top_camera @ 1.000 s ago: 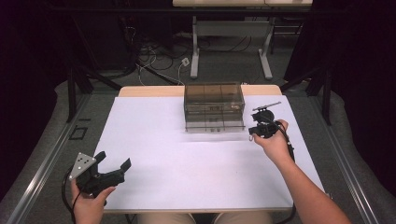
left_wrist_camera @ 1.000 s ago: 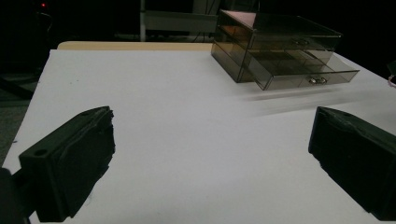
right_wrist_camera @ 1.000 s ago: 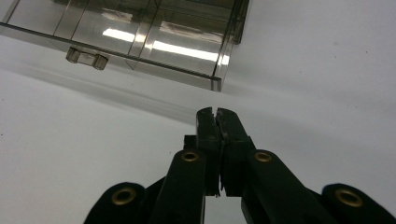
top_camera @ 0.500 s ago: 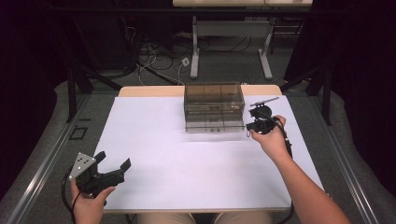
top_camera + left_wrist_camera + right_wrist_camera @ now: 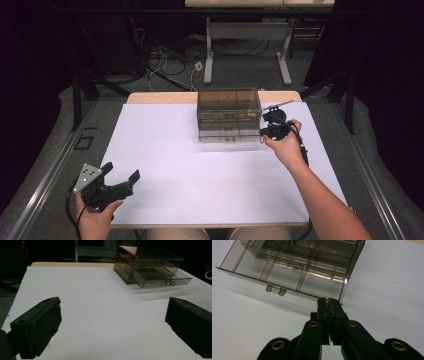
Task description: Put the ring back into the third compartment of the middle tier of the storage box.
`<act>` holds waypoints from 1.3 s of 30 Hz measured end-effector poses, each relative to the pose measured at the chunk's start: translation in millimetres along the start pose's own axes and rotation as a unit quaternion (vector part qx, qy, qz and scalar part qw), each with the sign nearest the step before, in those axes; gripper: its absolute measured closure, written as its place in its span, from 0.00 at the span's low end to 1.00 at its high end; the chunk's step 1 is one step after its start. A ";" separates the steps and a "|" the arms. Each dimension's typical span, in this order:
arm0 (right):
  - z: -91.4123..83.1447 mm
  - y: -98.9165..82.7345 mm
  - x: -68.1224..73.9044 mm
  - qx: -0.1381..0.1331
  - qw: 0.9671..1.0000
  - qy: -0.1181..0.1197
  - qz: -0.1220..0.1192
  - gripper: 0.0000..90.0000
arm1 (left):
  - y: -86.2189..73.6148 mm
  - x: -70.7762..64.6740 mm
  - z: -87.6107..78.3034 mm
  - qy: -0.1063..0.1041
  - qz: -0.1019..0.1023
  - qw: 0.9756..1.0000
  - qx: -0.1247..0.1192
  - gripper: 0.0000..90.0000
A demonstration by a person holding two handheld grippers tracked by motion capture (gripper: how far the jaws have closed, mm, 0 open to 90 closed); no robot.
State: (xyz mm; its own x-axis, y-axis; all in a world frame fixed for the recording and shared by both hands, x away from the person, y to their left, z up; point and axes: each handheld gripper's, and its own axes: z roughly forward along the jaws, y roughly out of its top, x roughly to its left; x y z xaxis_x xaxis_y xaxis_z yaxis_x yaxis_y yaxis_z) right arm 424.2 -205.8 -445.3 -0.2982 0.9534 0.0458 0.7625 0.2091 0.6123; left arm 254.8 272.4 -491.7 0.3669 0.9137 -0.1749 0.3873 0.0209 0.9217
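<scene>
We see the drawer box (image 5: 229, 115) standing at the far middle of the white table (image 5: 200, 175), its lower drawer (image 5: 279, 275) pulled out a little. Our right gripper (image 5: 328, 305) has its jaws pressed together with nothing between them, tips right by the drawer's front corner (contact unclear). Our left gripper (image 5: 121, 174) rests well apart at the near left corner, jaws spread wide.

No readable text, label, brand or number anywhere
</scene>
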 end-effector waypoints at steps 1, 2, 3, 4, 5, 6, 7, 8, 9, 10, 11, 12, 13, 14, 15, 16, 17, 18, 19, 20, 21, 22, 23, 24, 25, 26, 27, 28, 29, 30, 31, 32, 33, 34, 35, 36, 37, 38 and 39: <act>-0.1 0.8 0.9 -0.002 1.000 0.000 0.001 0.99 | 0.1 0.1 -0.2 0.000 0.000 1.000 0.000 0.01; -0.3 1.7 1.9 -0.002 1.000 0.000 0.002 0.99 | 0.2 0.2 -0.4 0.000 0.000 1.000 -0.001 0.01; -0.2 2.8 2.9 -0.002 1.000 -0.001 0.002 0.99 | 0.2 0.3 -0.4 0.000 0.000 1.000 -0.001 0.01; -0.1 3.5 3.3 -0.003 1.000 0.000 0.001 0.99 | 0.3 0.4 -0.6 0.000 -0.001 1.000 -0.002 0.01; 0.0 4.5 4.0 -0.003 1.000 0.000 -0.001 0.99 | 0.3 0.5 -0.6 0.000 -0.001 1.000 -0.002 0.01; 0.3 5.1 4.7 -0.003 1.000 0.000 0.000 0.99 | 0.4 0.6 -0.8 0.000 -0.001 1.000 -0.002 0.01; 0.4 5.9 5.9 -0.003 1.000 0.000 0.000 0.99 | 0.3 0.7 -0.8 0.000 -0.001 1.000 -0.002 0.01; 0.6 6.4 6.3 -0.002 1.000 0.000 0.000 0.99 | 0.3 0.8 -0.8 0.000 -0.001 1.000 -0.002 0.01; 0.6 7.9 7.5 -0.002 1.000 0.000 -0.001 0.99 | 0.2 1.2 -0.8 0.000 -0.001 1.000 -0.001 0.01; 1.0 8.5 8.1 -0.002 1.000 0.001 -0.002 0.99 | 0.2 1.5 -0.7 0.001 -0.001 1.000 -0.001 0.01; 1.0 8.5 8.1 -0.002 1.000 0.001 -0.002 0.99 | 0.2 1.5 -0.7 0.001 -0.001 1.000 -0.001 0.01; 1.0 9.3 8.5 -0.003 1.000 0.000 -0.003 0.99 | 0.1 1.7 -0.7 0.000 0.000 1.000 0.000 0.01; 0.9 11.1 9.8 -0.002 1.000 -0.001 -0.003 0.99 | -0.1 1.7 -0.6 0.001 -0.001 1.000 0.000 0.01; 0.9 11.1 9.8 -0.002 1.000 -0.001 -0.003 0.99 | -0.2 1.7 -0.5 0.000 -0.001 1.000 -0.001 0.01; 1.2 11.8 10.4 -0.004 1.000 -0.001 -0.003 0.99 | -0.2 1.8 -0.6 0.000 -0.001 1.000 0.000 0.01; 1.1 13.3 12.0 -0.004 1.000 0.000 -0.001 0.99 | -0.1 1.9 -0.8 0.000 -0.001 1.000 0.000 0.01; 1.1 13.3 12.0 -0.004 1.000 0.000 -0.001 0.99 | -0.1 1.9 -0.8 0.000 -0.001 1.000 0.000 0.01; 1.1 14.8 13.1 -0.006 1.000 -0.001 -0.004 0.99 | 0.0 2.0 -0.8 0.001 -0.001 1.000 0.000 0.01; 1.1 14.8 13.1 -0.006 1.000 -0.001 -0.004 0.99 | -0.1 2.0 -0.8 0.001 -0.002 1.000 -0.001 0.01; 1.0 15.4 13.6 -0.006 1.000 -0.001 -0.005 0.99 | -0.1 2.0 -0.8 0.001 -0.002 1.000 -0.001 0.01; 1.2 16.0 14.4 -0.005 1.000 0.000 -0.004 0.99 | -0.3 1.9 -0.7 0.001 -0.002 1.000 -0.001 0.01; 1.2 17.1 15.0 -0.007 1.000 -0.001 -0.005 0.99 | -0.4 1.9 -0.6 0.000 -0.003 1.000 -0.001 0.01; 1.3 17.4 15.8 -0.007 1.000 0.000 -0.002 0.99 | -0.5 1.9 -0.4 0.000 -0.002 1.000 0.000 0.01; 1.3 17.4 15.8 -0.007 1.000 0.000 -0.002 0.99 | -0.5 1.9 -0.4 0.000 -0.002 1.000 0.000 0.01; 1.8 17.9 16.0 -0.006 1.000 0.001 -0.004 0.99 | -0.4 1.9 -0.4 0.000 -0.002 1.000 0.000 0.01; 2.6 18.2 16.2 -0.008 1.000 -0.002 -0.006 0.99 | -0.3 1.9 -0.4 0.000 -0.002 1.000 -0.001 0.01; 2.6 18.2 16.2 -0.008 1.000 -0.002 -0.006 0.99 | -0.3 1.9 -0.4 0.000 -0.002 1.000 -0.001 0.01; 3.1 18.3 17.0 -0.007 1.000 -0.001 -0.004 0.99 | -0.3 1.9 -0.3 0.000 -0.003 1.000 -0.001 0.01; 3.9 18.6 17.1 -0.007 1.000 -0.003 -0.005 0.99 | -0.3 1.9 -0.3 0.000 -0.002 1.000 -0.001 0.01; 4.2 18.6 17.3 -0.007 1.000 -0.003 -0.004 0.99 | -0.4 1.9 -0.1 0.000 -0.003 1.000 -0.001 0.01; 4.6 18.8 17.1 -0.007 1.000 -0.003 -0.004 0.99 | -0.4 1.9 -0.1 0.000 -0.003 1.000 -0.001 0.01; 4.6 18.8 17.1 -0.007 1.000 -0.003 -0.004 0.99 | -0.6 2.0 0.1 0.000 -0.003 1.000 0.000 0.01; 5.1 19.1 17.0 -0.007 1.000 -0.005 -0.004 0.99 | -0.7 2.1 0.3 0.000 -0.003 1.000 0.000 0.01; 5.3 19.3 16.4 -0.007 1.000 -0.006 -0.005 0.99 | -0.8 2.2 0.4 0.000 -0.004 1.000 0.000 0.01; 5.6 19.6 16.2 -0.007 1.000 -0.006 -0.004 0.99 | -0.8 2.3 0.4 0.000 -0.004 1.000 0.000 0.01; 5.9 19.8 15.8 -0.008 1.000 -0.006 -0.003 0.99 | -0.9 2.3 0.5 0.000 -0.004 1.000 0.000 0.01; 6.2 20.0 15.9 -0.008 1.000 -0.005 0.001 0.99 | -0.9 2.4 0.5 0.000 -0.004 1.000 0.001 0.01; 6.8 20.4 15.2 -0.007 1.000 -0.006 -0.001 0.99 | -0.9 2.4 0.6 0.000 -0.004 1.000 0.001 0.01; 7.5 20.6 14.8 -0.006 1.000 -0.005 0.000 0.99 | -1.0 2.4 0.8 0.000 -0.004 1.000 0.000 0.01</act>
State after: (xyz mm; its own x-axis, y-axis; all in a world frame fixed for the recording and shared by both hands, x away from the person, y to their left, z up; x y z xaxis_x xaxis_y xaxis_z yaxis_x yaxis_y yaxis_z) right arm 439.9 -185.8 -437.9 -0.2928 0.9554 0.0378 0.7552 0.2068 0.6220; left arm 256.0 274.3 -493.3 0.3630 0.9137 -0.1829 0.3911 0.0287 0.9199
